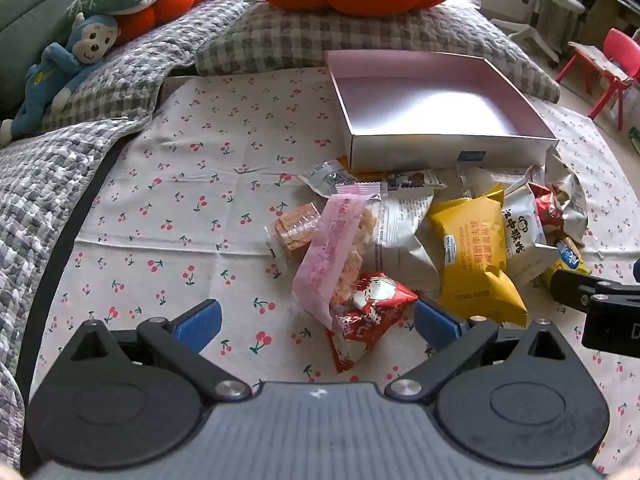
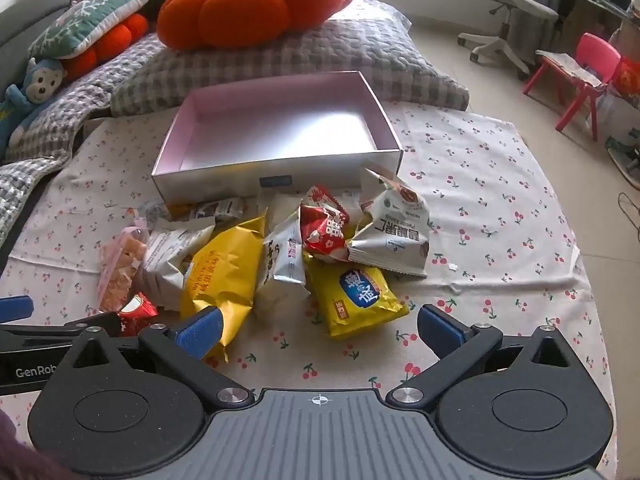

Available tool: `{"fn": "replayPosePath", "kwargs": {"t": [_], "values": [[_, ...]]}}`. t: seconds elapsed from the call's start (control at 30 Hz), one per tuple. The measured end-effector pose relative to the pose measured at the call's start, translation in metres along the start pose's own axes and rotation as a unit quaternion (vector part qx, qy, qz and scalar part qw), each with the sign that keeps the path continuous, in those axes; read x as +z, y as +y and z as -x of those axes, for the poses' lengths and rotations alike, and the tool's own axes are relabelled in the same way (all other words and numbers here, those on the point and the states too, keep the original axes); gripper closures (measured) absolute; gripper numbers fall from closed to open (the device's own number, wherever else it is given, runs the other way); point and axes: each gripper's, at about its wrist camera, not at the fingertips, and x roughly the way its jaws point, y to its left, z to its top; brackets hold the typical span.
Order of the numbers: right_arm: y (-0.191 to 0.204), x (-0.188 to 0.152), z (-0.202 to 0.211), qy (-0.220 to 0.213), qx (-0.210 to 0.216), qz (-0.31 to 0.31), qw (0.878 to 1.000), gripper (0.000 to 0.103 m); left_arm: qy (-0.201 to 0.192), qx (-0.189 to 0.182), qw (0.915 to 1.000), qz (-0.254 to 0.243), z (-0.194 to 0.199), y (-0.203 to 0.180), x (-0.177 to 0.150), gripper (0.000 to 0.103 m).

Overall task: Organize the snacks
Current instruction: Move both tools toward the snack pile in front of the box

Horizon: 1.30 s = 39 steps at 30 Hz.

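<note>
A pile of snack packets lies on a cherry-print cloth (image 1: 180, 200) in front of an empty pink box (image 1: 432, 100), which also shows in the right wrist view (image 2: 280, 128). My left gripper (image 1: 318, 322) is open, its blue pads on either side of a small red packet (image 1: 370, 316) next to a pink packet (image 1: 332, 256). A large yellow packet (image 1: 474, 252) lies to the right. My right gripper (image 2: 320, 326) is open, just in front of a yellow packet with a blue label (image 2: 356, 296). A long yellow packet (image 2: 224, 276) touches its left pad.
Grey checked quilt and cushions (image 1: 280, 36) lie behind the box, with an orange pumpkin pillow (image 2: 248, 4) and a blue monkey toy (image 1: 76, 60). A red child's chair (image 2: 576, 76) and an office chair (image 2: 504, 12) stand on the floor at the right.
</note>
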Motion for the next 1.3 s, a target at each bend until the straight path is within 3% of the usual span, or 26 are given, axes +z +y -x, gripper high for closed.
{"fn": "replayPosePath", "kwargs": {"t": [1.3], "values": [[0.002, -0.002, -0.006, 0.006, 0.001, -0.001, 1.000, 0.000, 0.002, -0.002, 1.0000, -0.001, 0.000, -0.002, -0.001, 0.000]]}}
